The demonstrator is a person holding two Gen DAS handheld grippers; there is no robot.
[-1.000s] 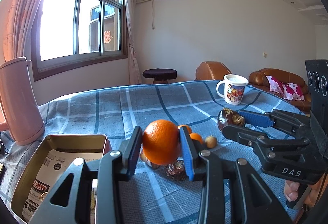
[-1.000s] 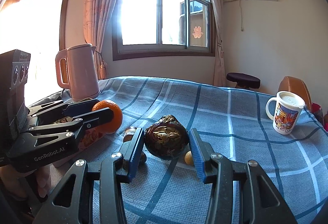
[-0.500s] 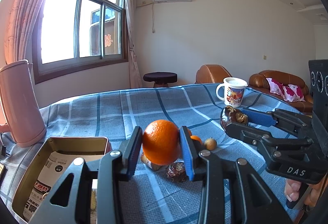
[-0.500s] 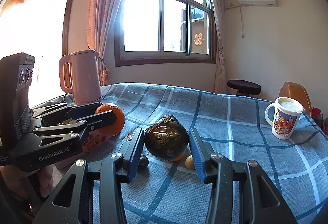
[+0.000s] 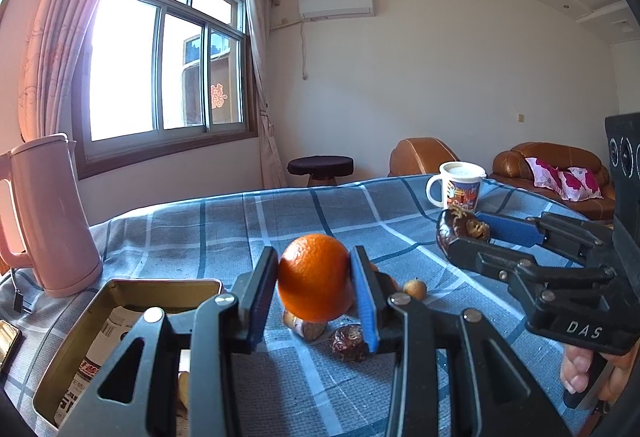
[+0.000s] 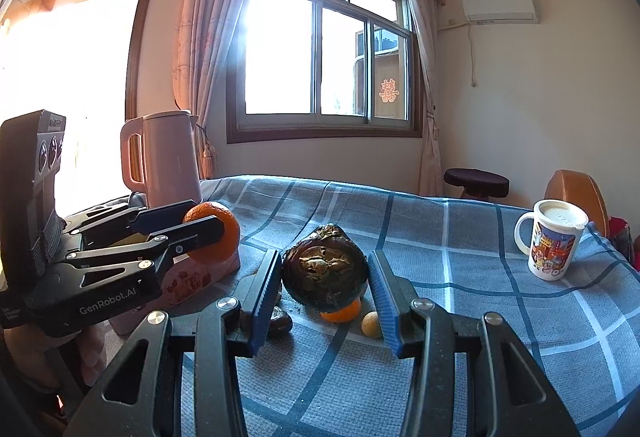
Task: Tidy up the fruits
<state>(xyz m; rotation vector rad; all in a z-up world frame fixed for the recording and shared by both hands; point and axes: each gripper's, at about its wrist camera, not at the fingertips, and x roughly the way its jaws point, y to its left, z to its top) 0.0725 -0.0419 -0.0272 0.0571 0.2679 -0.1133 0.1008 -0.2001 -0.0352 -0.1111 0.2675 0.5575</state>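
My left gripper (image 5: 314, 263) is shut on a round orange (image 5: 314, 285) and holds it above the blue checked tablecloth (image 5: 224, 233). An open gold tin (image 5: 120, 291) lies just left of it. My right gripper (image 6: 325, 259) is shut on a dark, wrinkled brown fruit (image 6: 324, 273), also off the cloth. Each view shows the other gripper from the side: the right gripper (image 5: 460, 235) with the dark fruit (image 5: 456, 227), and the left gripper (image 6: 206, 217) with the orange (image 6: 220, 241). A small orange (image 6: 340, 313), a tan round fruit (image 6: 372, 324) and a dark nut-like piece (image 6: 281, 321) lie on the cloth below.
A pink kettle (image 5: 48, 213) stands at the table's left, behind the tin. A lidded printed mug (image 6: 554, 245) stands far right. The tin's pink outer wall (image 6: 200, 275) sits under the held orange. A stool (image 5: 320, 167) and brown sofas (image 5: 552, 161) lie beyond the table.
Both grippers have tipped slightly upward, so the table sits lower in each view. The orange and the dark fruit stay gripped as before.
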